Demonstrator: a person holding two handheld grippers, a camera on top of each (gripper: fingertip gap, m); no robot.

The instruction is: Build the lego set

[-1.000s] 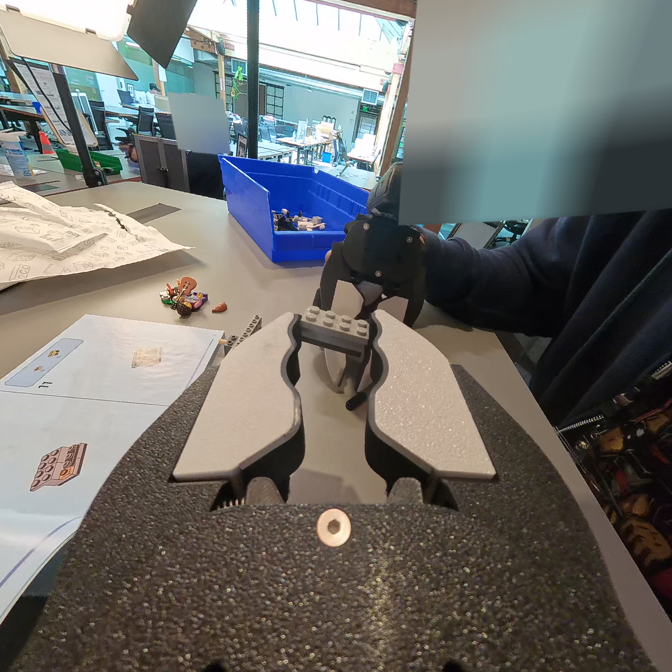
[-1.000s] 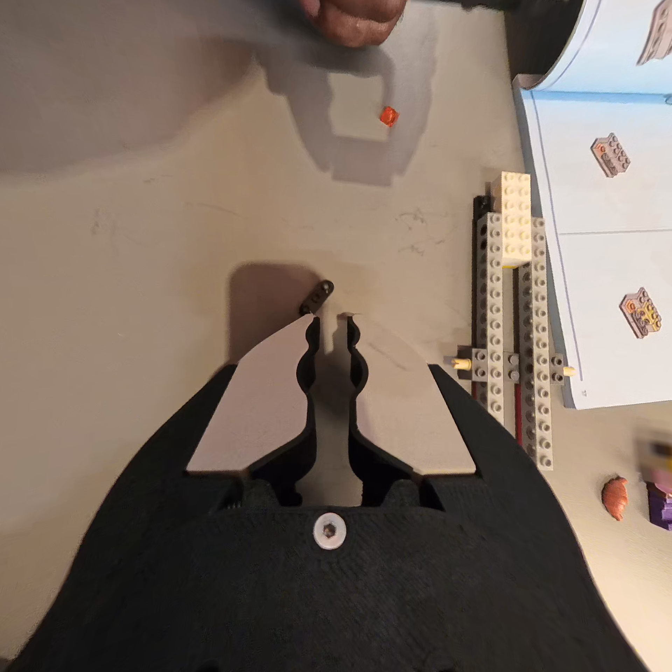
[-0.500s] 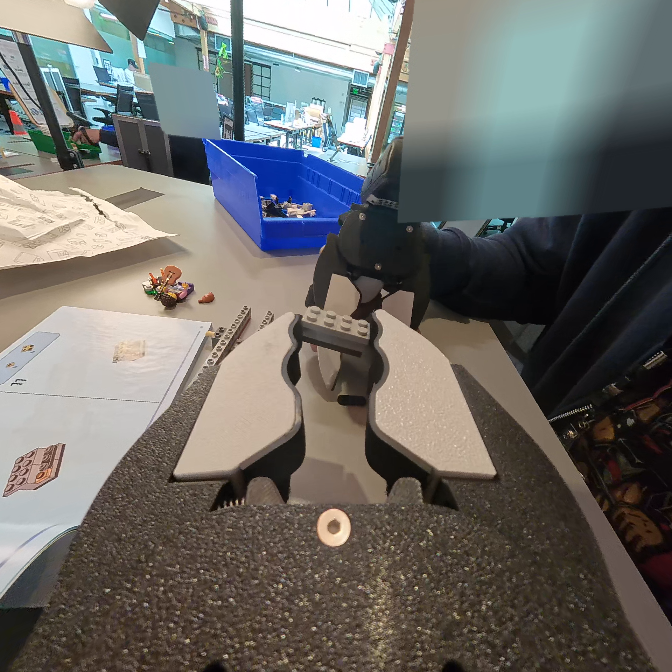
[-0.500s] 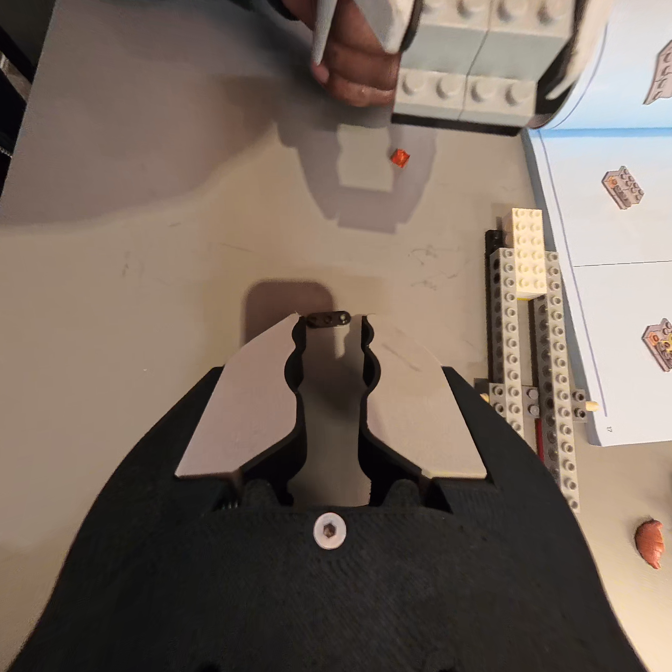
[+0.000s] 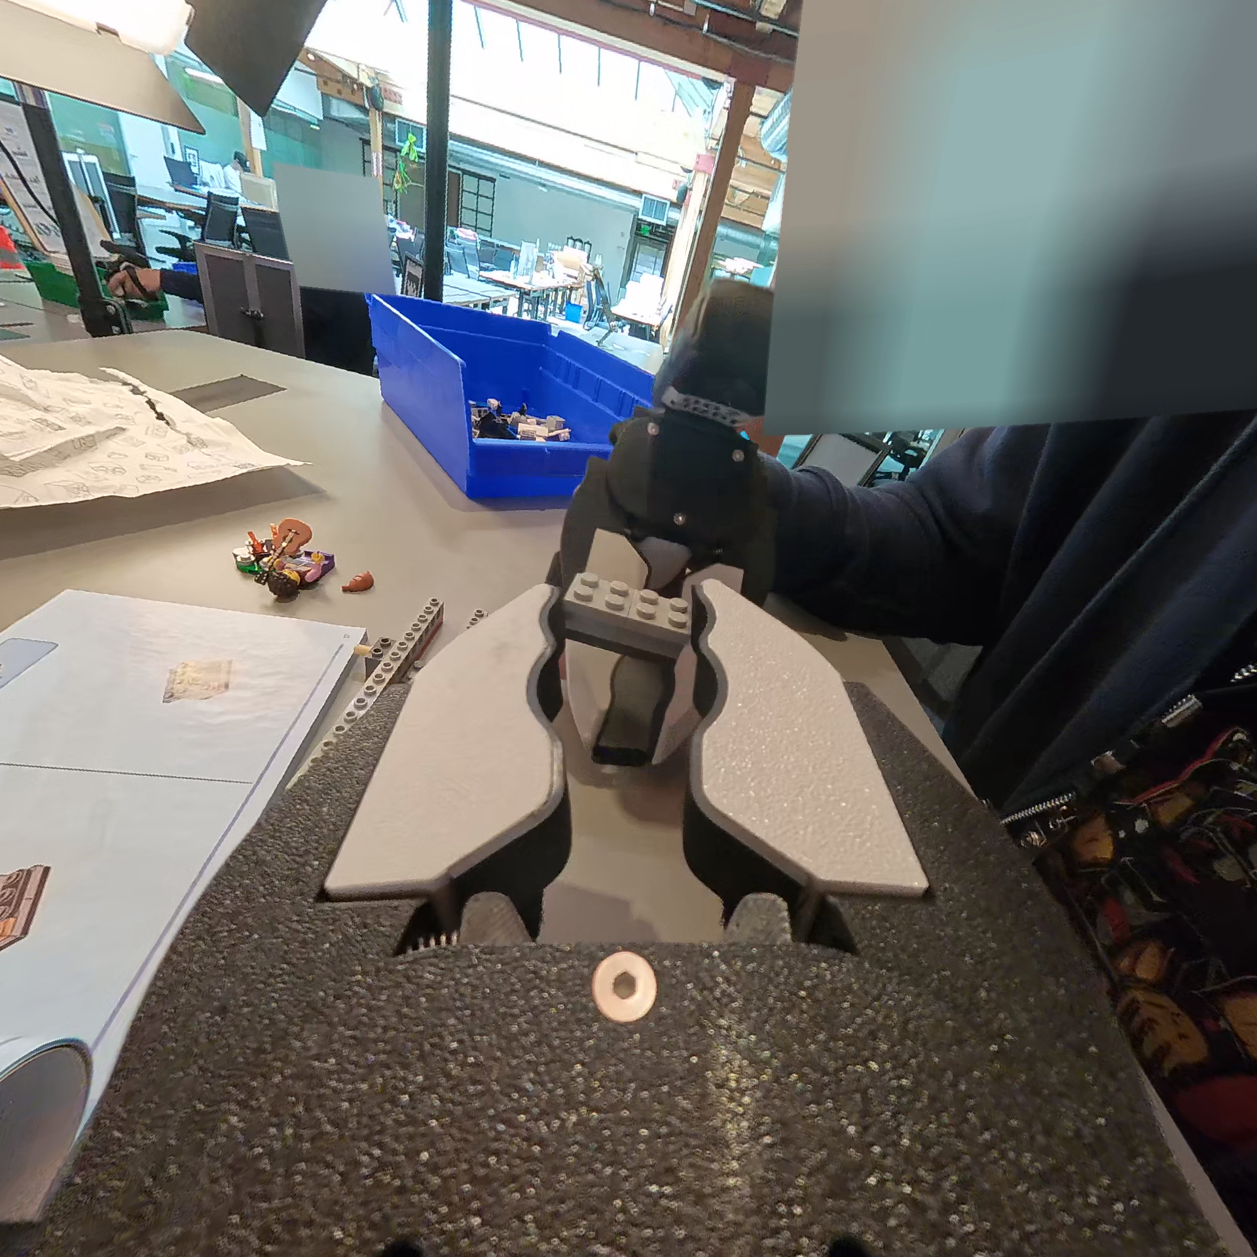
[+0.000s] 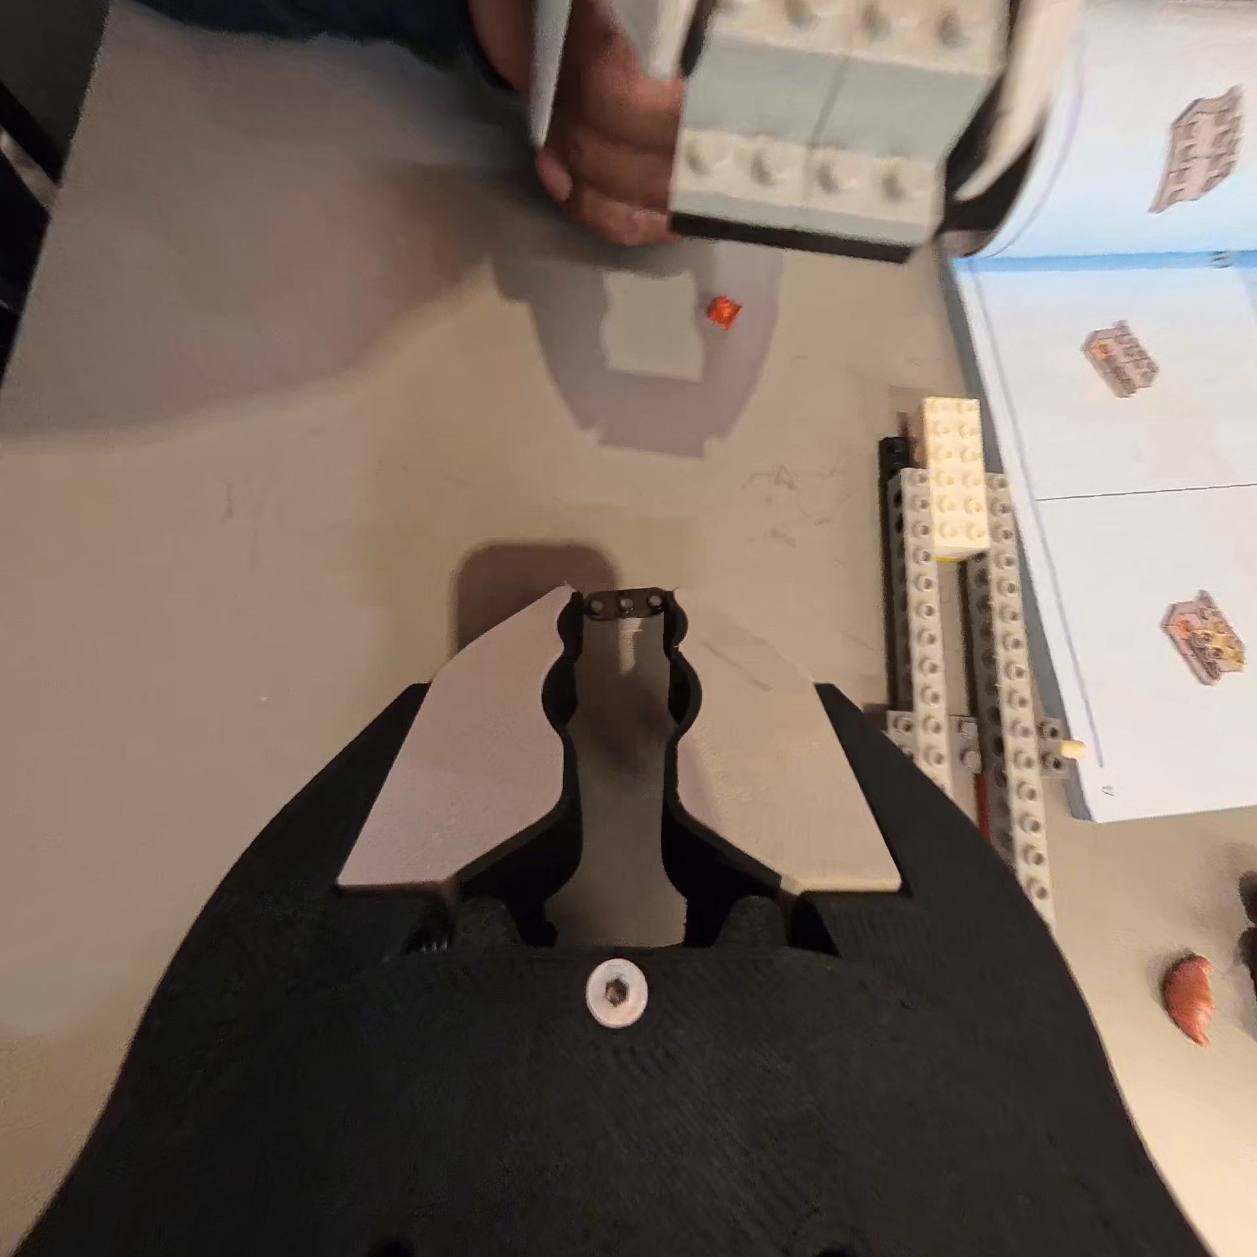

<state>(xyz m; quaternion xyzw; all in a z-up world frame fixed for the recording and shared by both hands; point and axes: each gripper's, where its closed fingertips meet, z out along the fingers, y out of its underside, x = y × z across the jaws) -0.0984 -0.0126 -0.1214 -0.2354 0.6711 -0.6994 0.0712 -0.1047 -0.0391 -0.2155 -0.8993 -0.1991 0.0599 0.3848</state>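
Gripping grey brick (image 5: pixel 627 607), black plate (image 6: pixel 626 604).

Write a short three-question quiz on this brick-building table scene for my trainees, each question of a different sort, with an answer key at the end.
1. True or false: the left gripper is shut on a red brick.
2. Multiple choice: the small black plate between the right gripper's fingertips shows how many studs? A) one B) three C) six
3. Fill in: the blue bin stands on the grey ____, beyond the long grey brick assembly that lies beside the open instruction booklet.

Key
1. False: it is shut on a grey brick piece with eight studs on top.
2. B.
3. Table.
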